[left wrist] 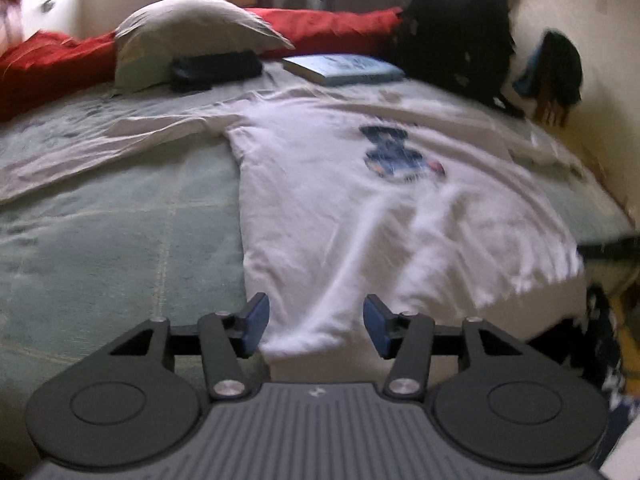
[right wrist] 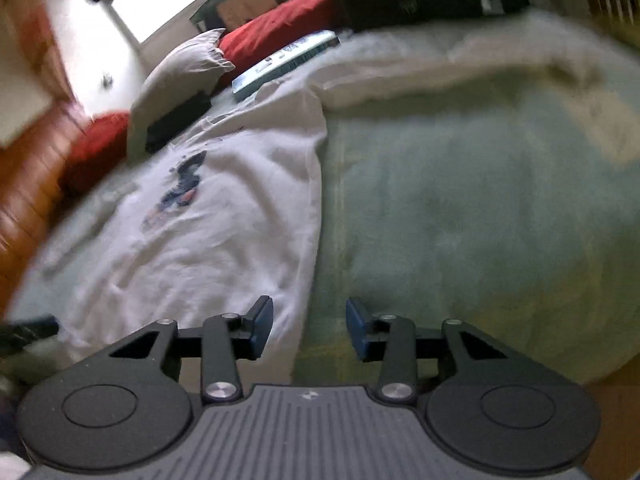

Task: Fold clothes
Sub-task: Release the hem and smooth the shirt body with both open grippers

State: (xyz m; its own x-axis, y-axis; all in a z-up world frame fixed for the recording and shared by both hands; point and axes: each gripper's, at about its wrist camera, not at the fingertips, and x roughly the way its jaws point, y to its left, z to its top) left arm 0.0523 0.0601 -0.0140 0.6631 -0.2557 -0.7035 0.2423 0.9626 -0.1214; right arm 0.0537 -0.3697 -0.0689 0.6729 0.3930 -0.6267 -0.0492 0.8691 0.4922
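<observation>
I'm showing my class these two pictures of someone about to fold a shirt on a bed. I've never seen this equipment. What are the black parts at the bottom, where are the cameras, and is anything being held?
Each picture comes from a camera mounted on a handheld gripper; a person carries one in each hand. The black parts are the gripper's body, and the blue-padded fingers do the pinching.

The left wrist view looks up the bed from the hem of a white long-sleeved shirt, spread flat on a green bedspread. The left gripper is open, just at the hem's corner.

The right wrist view shows the same shirt from its other side. The right gripper is open too, at the shirt's edge.

Nothing is held yet. Further back lie a pillow, a book and red bedding.
</observation>
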